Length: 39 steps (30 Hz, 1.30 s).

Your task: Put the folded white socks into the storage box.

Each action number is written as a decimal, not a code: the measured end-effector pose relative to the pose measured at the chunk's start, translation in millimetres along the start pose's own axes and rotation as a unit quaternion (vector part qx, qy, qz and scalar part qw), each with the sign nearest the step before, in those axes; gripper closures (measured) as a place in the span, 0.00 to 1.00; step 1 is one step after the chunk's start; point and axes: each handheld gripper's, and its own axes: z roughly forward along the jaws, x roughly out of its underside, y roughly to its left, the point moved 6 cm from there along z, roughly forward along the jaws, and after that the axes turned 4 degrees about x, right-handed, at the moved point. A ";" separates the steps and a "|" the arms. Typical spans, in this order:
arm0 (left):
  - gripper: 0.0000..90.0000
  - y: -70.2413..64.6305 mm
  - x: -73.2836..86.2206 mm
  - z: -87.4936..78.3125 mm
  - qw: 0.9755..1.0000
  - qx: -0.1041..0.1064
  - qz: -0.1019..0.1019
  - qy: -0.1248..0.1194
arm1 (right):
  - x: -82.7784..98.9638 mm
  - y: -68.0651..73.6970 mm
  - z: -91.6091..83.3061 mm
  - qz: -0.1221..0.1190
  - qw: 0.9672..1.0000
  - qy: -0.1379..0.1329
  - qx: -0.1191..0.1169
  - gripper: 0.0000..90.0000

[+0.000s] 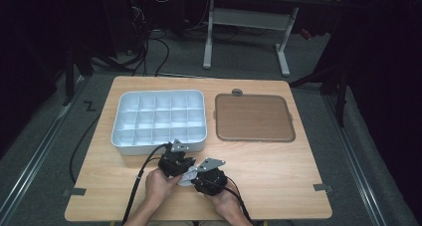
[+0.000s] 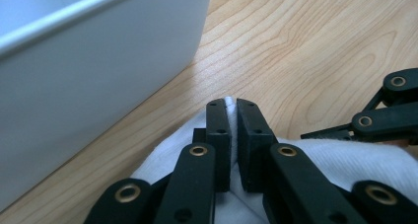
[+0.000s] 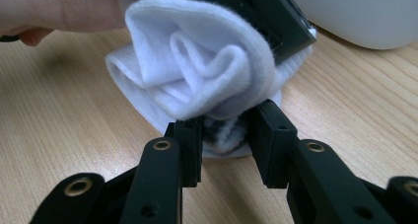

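A white rolled sock (image 1: 188, 176) lies on the wooden table (image 1: 278, 176), near its front edge, between the person's two hands. My left gripper (image 1: 183, 171) (image 2: 231, 105) is shut on a thin fold of the sock (image 2: 345, 160), its jaws nearly touching. My right gripper (image 1: 195, 179) (image 3: 229, 118) faces it and is shut on the lower bunched part of the sock (image 3: 197, 61). The left gripper's black jaws reach into the top of the roll in the right gripper view. A hand (image 3: 49, 7) rests at the upper left there.
A white tray with several compartments (image 1: 149, 147) (image 2: 98, 61) (image 3: 355, 12) stands just behind the grippers, close to the left one. To its right lies a flat brown tray (image 1: 254, 117). Beyond the table stands a white desk frame (image 1: 246, 22) with cables on the floor.
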 end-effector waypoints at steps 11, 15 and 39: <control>0.92 1.1 -4.6 -4.3 1.000 0.010 -0.013 -0.014 | 0.5 -0.7 -0.4 0.003 1.000 -0.001 -0.002 0.75; 0.81 -2.3 -6.6 -7.6 1.000 0.015 -0.018 -0.018 | 0.7 -0.5 -0.4 0.005 1.000 -0.002 -0.002 0.75; 0.55 -11.5 -24.4 -40.9 0.998 0.034 -0.020 -0.051 | -0.3 -5.1 -21.8 0.026 1.000 -0.013 -0.006 0.71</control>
